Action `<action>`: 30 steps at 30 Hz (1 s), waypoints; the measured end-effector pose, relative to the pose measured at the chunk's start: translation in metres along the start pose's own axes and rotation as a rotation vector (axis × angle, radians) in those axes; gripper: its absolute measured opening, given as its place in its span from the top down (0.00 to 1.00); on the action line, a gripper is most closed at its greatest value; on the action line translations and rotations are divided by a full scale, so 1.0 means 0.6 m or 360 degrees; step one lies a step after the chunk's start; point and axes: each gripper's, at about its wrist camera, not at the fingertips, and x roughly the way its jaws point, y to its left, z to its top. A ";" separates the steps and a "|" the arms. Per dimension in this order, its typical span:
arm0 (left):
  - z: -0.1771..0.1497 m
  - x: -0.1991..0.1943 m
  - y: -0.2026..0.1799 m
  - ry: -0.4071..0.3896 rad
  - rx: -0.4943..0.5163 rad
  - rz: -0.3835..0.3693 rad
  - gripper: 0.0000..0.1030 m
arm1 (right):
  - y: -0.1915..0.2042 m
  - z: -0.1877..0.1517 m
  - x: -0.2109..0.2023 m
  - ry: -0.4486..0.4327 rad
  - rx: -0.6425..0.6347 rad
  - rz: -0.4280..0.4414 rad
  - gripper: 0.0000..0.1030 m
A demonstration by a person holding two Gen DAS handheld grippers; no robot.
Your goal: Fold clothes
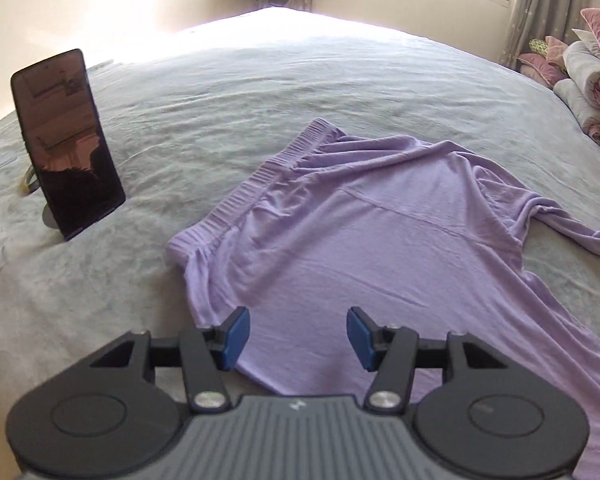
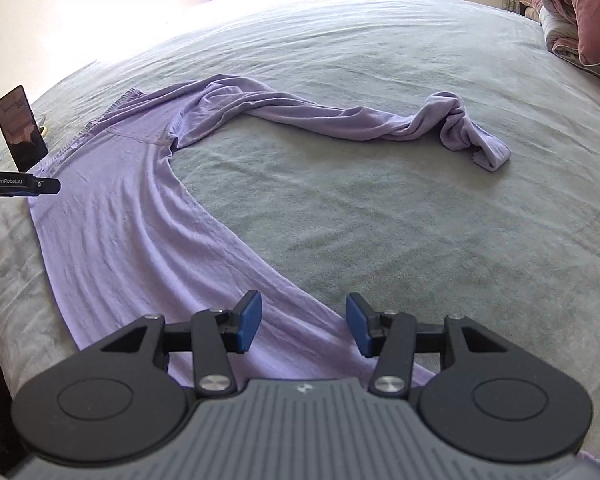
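Right now your lavender top (image 2: 112, 216) lies spread on the grey bedspread (image 2: 380, 220), unfolded. Only your right wrist view shows its long sleeve (image 2: 340, 120) trailing away across the bed and ending in a bunched, twisted cuff (image 2: 472, 136); in the left wrist view that sleeve runs off the right edge. What the left view gives you instead is the ribbed band (image 1: 260, 172) at the far edge of the top, gathered and slightly rumpled, and a close look at the dark phone (image 1: 66, 144) propped upright on a stand just left of the garment. Your left gripper (image 1: 298, 338) hovers over the near part of the fabric with its blue pads (image 1: 236, 336) spread apart and nothing between them. Your right gripper (image 2: 303, 324) is likewise wide apart and empty, poised over the near right edge of the top. Pillows and rolled bedding (image 1: 588, 80) are piled at the far right of the bed.
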 end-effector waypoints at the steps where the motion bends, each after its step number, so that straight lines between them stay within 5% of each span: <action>1: -0.002 0.001 0.016 -0.0003 -0.0041 0.0032 0.47 | 0.003 0.003 0.005 -0.0011 -0.0003 0.0006 0.51; 6: -0.011 0.010 0.076 -0.0036 -0.0207 0.0132 0.51 | 0.014 0.020 0.030 -0.0054 0.0003 0.0034 0.56; 12: -0.012 0.016 0.082 -0.0115 -0.0230 0.0174 0.98 | 0.026 0.026 0.054 -0.0040 -0.0022 0.0062 0.85; 14: -0.013 0.015 0.080 -0.0124 -0.0231 0.0229 0.99 | 0.034 0.025 0.055 -0.0045 -0.0063 0.0090 0.96; 21: -0.016 0.009 0.073 -0.0087 -0.0146 0.0404 0.98 | 0.036 0.025 0.057 -0.0060 -0.0075 0.0020 1.00; 24: -0.012 0.006 0.064 -0.0072 -0.0084 0.0444 0.88 | 0.035 0.025 0.056 -0.0063 -0.0072 0.0027 0.97; 25: -0.009 0.001 0.064 -0.0074 -0.0095 0.0449 0.76 | 0.034 0.024 0.054 -0.0068 -0.0070 0.0035 0.88; 27: -0.001 -0.009 0.064 -0.0092 -0.0110 0.0481 0.62 | 0.032 0.024 0.050 -0.0078 -0.0062 0.0035 0.86; 30: 0.021 -0.022 0.050 -0.0140 -0.0086 0.0516 0.58 | 0.025 0.025 0.047 -0.0074 -0.0027 0.0028 0.78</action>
